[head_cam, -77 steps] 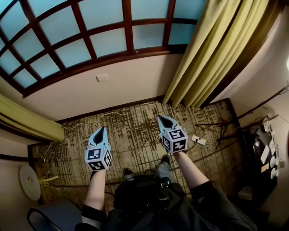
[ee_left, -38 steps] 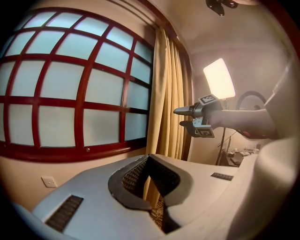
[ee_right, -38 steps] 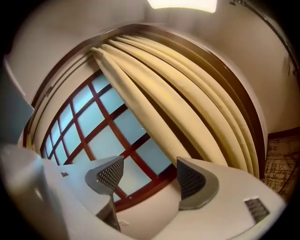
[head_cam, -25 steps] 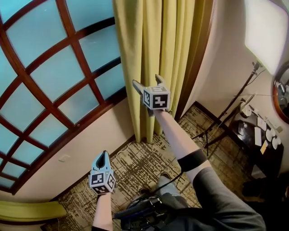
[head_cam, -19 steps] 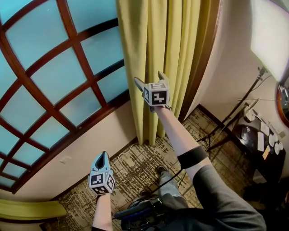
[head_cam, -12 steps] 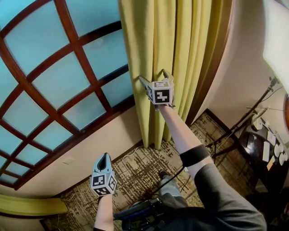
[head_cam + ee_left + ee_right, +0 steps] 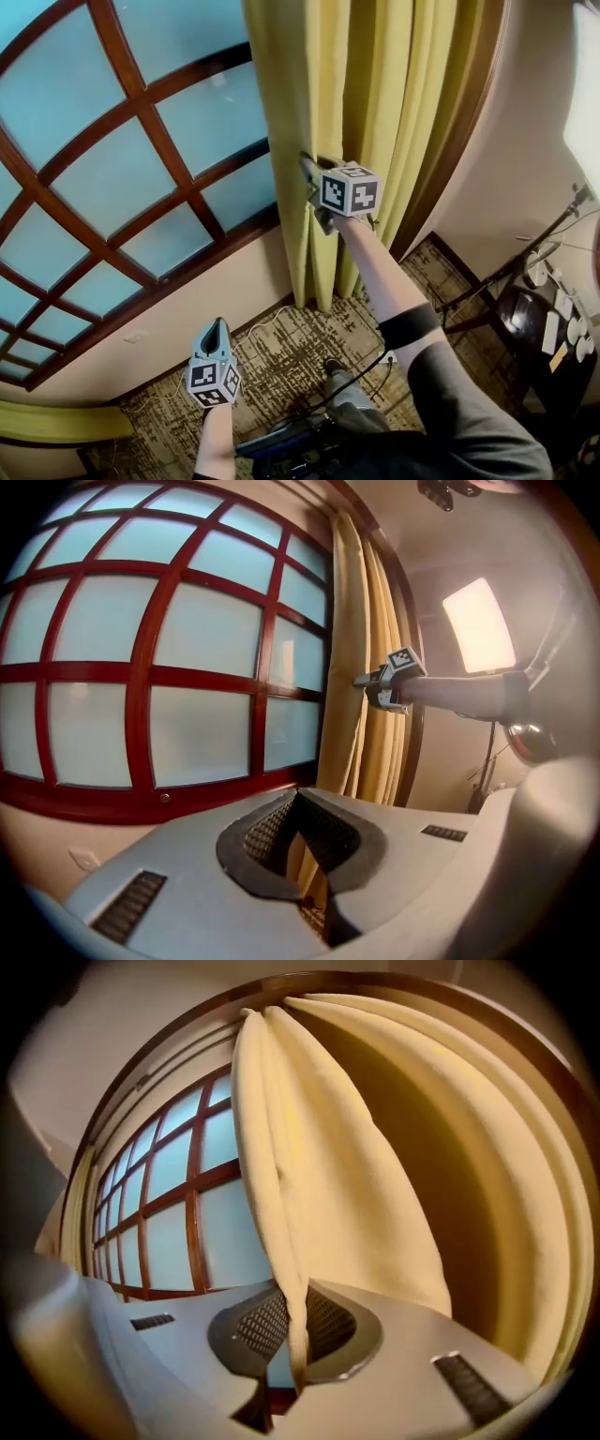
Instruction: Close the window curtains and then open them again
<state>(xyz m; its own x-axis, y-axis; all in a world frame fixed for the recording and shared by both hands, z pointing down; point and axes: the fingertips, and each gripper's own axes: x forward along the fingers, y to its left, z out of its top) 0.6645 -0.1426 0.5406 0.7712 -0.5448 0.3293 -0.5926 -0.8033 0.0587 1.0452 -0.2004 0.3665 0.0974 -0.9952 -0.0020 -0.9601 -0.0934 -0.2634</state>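
Observation:
The yellow curtain point(image 7: 375, 112) hangs bunched at the right of the red-framed window point(image 7: 141, 141). My right gripper point(image 7: 309, 172) is held out level at the curtain's window-side edge. Its jaws have just been closing, and in the right gripper view the curtain's edge fold point(image 7: 292, 1316) is pinched between the pads of the right gripper point(image 7: 296, 1358). My left gripper point(image 7: 215, 328) hangs low over the carpet, shut and empty. The left gripper view shows the left gripper point(image 7: 305, 855) closed, with the curtain point(image 7: 352, 667) and the right gripper point(image 7: 375, 679) ahead.
A second yellow curtain point(image 7: 56, 427) shows at the bottom left. A white cable point(image 7: 267, 314) lies on the patterned carpet point(image 7: 281, 366) below the window wall. A tripod stand point(image 7: 487, 281) and a dark table point(image 7: 548, 323) with small items stand at the right.
The right gripper's jaws stood open at the curtain's edge and are now closed on it. The right hand shifted slightly right along the curtain. The left gripper stays shut and low.

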